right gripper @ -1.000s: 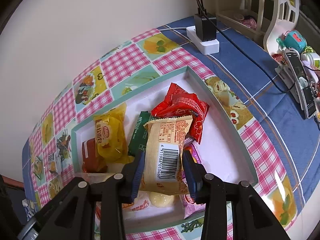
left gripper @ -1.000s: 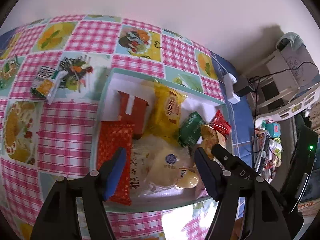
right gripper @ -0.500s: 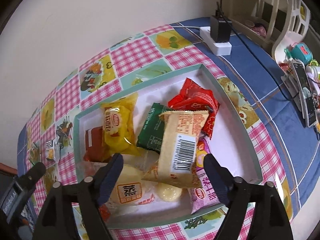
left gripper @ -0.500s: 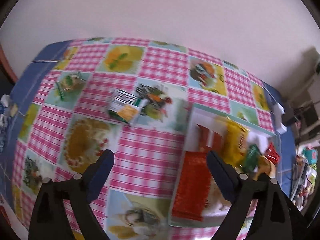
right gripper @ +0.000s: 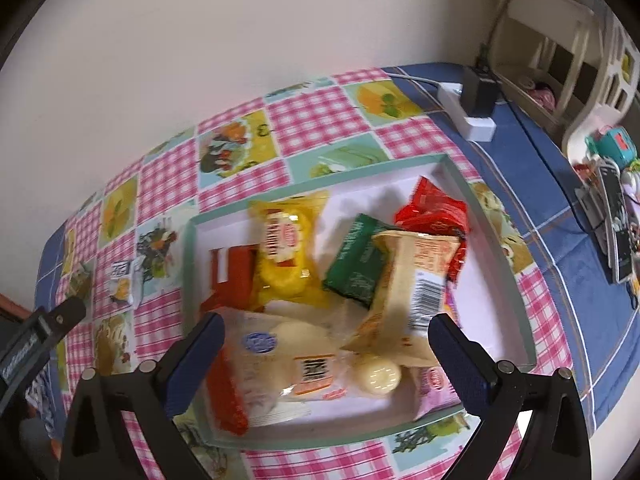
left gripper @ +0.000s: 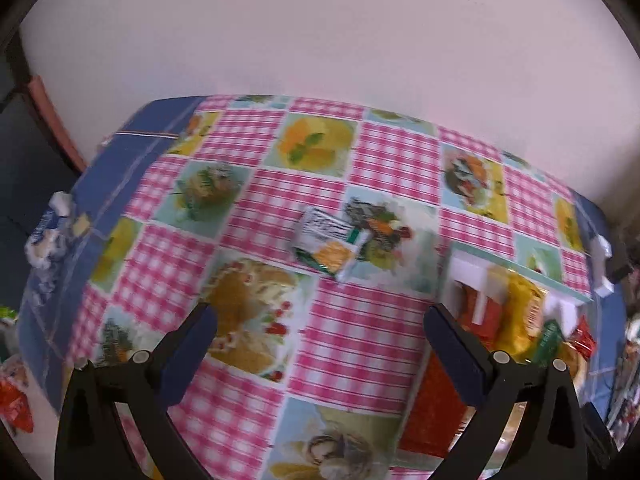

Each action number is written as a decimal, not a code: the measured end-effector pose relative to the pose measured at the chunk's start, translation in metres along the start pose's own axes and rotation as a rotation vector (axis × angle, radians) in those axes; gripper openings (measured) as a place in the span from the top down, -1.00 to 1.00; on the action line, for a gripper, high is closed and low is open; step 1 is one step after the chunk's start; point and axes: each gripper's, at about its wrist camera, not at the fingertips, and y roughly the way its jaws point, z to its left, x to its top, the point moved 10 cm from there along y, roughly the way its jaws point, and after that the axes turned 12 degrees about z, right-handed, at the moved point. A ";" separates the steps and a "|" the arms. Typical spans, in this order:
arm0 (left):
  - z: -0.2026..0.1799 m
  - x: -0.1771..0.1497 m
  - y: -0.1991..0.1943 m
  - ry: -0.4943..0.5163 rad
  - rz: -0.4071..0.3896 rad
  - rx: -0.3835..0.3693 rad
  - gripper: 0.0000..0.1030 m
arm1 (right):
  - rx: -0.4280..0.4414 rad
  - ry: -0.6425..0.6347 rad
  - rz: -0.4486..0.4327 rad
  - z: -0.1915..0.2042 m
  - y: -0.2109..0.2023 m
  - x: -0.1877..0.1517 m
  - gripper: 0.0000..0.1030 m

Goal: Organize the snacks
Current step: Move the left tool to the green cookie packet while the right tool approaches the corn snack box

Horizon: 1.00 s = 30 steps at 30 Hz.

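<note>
**Both grippers released, jaws wide**

Released since a second ago: the beige barcode packet (right gripper: 416, 280) has left the right gripper (right gripper: 326, 354) and leans on the other snacks in the tray (right gripper: 500, 248). Its jaws have just been opening and now stand wide, nothing between them. Left gripper (left gripper: 320, 344) has swung left off the tray; jaws likewise just opened, empty, over the checked desk (left gripper: 352, 344). One small packet (left gripper: 328, 244) lies alone farther out, left of the tray.

Pink gingham tablecloth (left gripper: 352, 332) patched with fruit pictures, bordered in blue; pale-green-rimmed white tray (right gripper: 496, 248) holding yellow packet (right gripper: 286, 248), green packet (right gripper: 356, 260), red packet (right gripper: 436, 212); black grippers' blue pads (right gripper: 200, 364).
</note>
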 end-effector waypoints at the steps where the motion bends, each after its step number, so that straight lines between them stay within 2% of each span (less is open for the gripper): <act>1: 0.006 0.000 0.000 -0.016 0.004 0.025 -0.99 | 0.006 -0.012 0.000 0.006 -0.001 -0.001 -1.00; 3: 0.017 -0.001 0.001 -0.049 0.017 0.061 -0.99 | 0.015 -0.033 0.001 0.018 -0.002 -0.004 -1.00; 7: 0.036 -0.002 0.006 -0.087 0.051 0.060 -0.99 | 0.018 -0.094 -0.002 0.046 -0.004 -0.013 -1.00; 13: 0.071 -0.003 0.014 -0.147 0.087 0.099 -0.99 | 0.048 -0.167 0.016 0.085 -0.001 -0.029 -1.00; 23: 0.134 -0.010 0.038 -0.298 0.169 0.045 -0.99 | 0.129 -0.227 0.052 0.132 0.017 -0.041 -1.00; 30: 0.153 -0.013 0.058 -0.347 0.210 0.008 -0.99 | 0.178 -0.216 0.101 0.147 0.047 -0.041 -1.00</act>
